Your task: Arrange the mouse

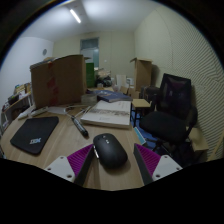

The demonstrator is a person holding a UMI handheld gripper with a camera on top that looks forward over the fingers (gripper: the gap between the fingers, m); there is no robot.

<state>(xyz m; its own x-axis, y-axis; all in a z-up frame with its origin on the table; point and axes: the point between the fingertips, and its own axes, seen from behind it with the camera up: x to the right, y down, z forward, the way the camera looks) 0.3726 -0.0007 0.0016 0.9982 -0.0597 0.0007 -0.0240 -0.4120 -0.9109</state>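
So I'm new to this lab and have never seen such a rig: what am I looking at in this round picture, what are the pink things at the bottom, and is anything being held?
This is no robot arm. A person carries a handheld gripper with two fingers, and a wide-angle camera riding on it looks forward along them, which makes the picture round. The pink shapes are pads on the fingers' inner faces, parts of the tool. The black mouse lies on the wooden desk between the open fingers, with a gap at each side, so nothing is gripped. Also on the desk: a dark mouse pad off to the left, a pale keyboard beyond the mouse, and a cardboard box further back. A black office chair stands beside the desk.
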